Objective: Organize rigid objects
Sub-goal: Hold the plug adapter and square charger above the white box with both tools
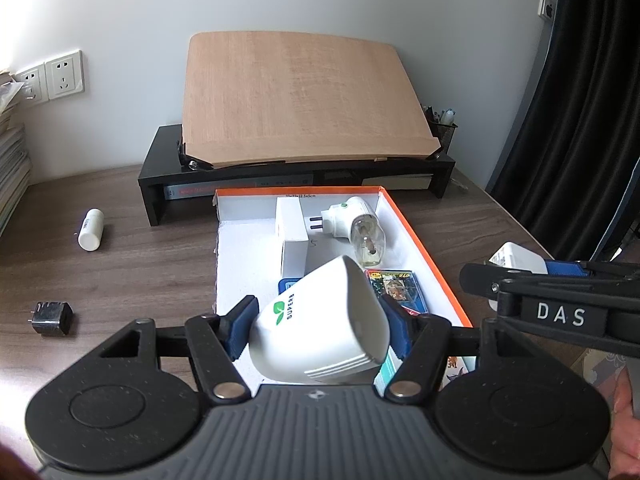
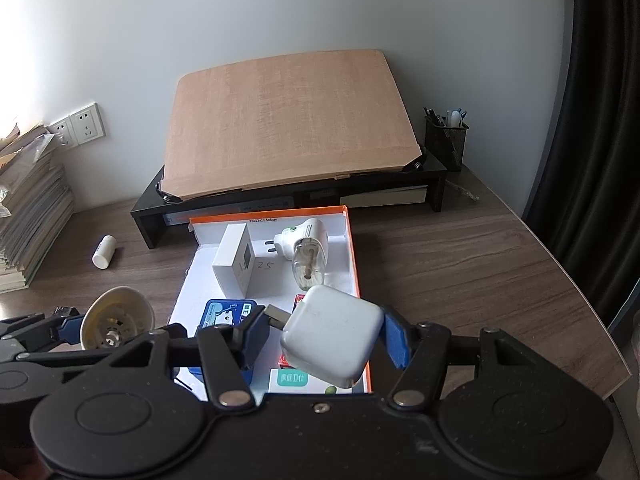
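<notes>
Left wrist view: the left gripper pinches a white cone-shaped plug-in device with a green leaf logo, blue pads pressed on both its sides, held above the near end of the orange-rimmed box. Inside the box: a small white carton standing near the far end, a white plug-in vaporiser with a clear bottle lying just beside it, and colourful flat packets nearer the camera. On the wooden desk, left of the box and well apart from it, lie a white pill bottle and a dark plug adapter. Behind the box, a tilted wooden board rests on a black riser.

Right wrist view: the right gripper clamps a white square charger, tilted, prongs towards the left pad, above the box's near right part. A blue tin sits in the box under the left finger. At far right on the riser, a mesh pen holder. Stacked papers at far left.
</notes>
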Demonstrator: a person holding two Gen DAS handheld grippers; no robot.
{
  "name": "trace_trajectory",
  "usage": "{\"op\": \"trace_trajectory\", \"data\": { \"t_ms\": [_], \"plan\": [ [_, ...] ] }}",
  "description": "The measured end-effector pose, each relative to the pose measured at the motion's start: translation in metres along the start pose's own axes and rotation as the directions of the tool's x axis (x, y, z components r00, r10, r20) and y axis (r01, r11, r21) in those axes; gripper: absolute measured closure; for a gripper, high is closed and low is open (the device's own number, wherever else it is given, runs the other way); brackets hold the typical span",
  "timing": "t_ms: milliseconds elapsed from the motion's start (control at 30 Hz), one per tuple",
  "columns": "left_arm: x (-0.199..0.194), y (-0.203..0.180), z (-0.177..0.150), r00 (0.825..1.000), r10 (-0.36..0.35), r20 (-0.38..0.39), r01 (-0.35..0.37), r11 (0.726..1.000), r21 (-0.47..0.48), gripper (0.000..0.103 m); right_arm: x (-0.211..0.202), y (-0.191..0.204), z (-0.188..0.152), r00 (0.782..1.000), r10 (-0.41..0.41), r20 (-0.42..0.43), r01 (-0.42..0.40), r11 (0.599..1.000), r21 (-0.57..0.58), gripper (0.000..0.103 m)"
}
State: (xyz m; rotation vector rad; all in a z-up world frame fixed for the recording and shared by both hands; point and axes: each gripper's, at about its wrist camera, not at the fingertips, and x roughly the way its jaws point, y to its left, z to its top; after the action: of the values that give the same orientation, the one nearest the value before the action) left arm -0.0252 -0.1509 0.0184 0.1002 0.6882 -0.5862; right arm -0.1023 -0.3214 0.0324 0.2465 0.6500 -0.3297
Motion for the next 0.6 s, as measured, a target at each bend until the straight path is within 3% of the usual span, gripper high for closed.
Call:
{"op": "trace_trajectory", "data": {
  "t_ms": [600],
  "plan": [
    [-0.0044, -0.0007, -0.0023, 1.0, 0.003, 0.008, -0.003, 1.0, -0.006, 0.037, -0.003, -0.0013, 0.0004, 1.0, -0.001, 0.011, 0.001, 1.0, 0.001, 0.031]
  ]
}}
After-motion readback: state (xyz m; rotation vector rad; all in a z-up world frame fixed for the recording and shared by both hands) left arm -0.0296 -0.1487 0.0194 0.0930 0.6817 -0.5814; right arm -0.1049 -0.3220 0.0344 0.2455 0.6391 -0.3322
